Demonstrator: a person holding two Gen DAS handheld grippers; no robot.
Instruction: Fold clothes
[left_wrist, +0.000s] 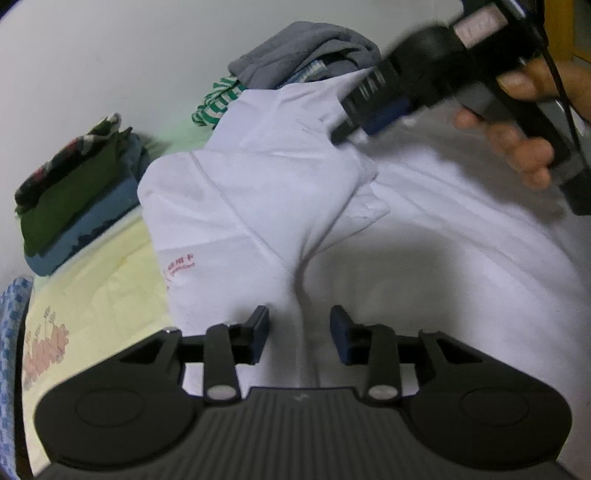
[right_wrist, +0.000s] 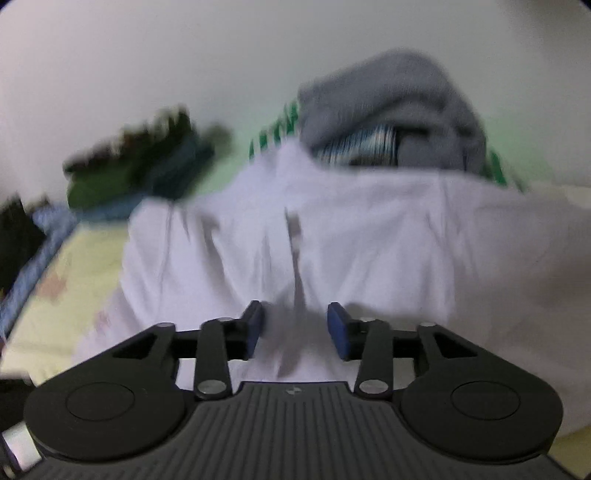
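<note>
While both grippers hang over the bed, the scene reads from near to far like this.

Left gripper (left_wrist: 299, 334): jaws apart, blue pads on either side of a raised crease; neither pad presses on the cloth.
White garment (left_wrist: 258, 192): spread directly under and ahead of the left gripper, partly folded, with a red print near its left edge, just ahead-left of the left finger.
Right gripper (right_wrist: 295, 330): jaws apart over the same white cloth, nothing clamped; the right wrist view is blurred. From the left wrist view it appears far ahead and to the right, tips close to the garment's far edge; contact cannot be told.
Hand (left_wrist: 517, 144): wrapped around the right gripper's black handle.
Surface: a pale yellow sheet (left_wrist: 99, 280) with a pinkish cartoon print, left of the left gripper; a blue checked cloth (left_wrist: 11, 332) at the far left margin.
Folded stack (left_wrist: 74, 195): dark green over blue, ahead-left, well apart from the white garment.
Unfolded pile (left_wrist: 306, 55): grey clothing over green-striped pieces, beyond the white garment and touching its far edge.
Room: a plain pale wall (left_wrist: 129, 55) behind both piles.
</note>
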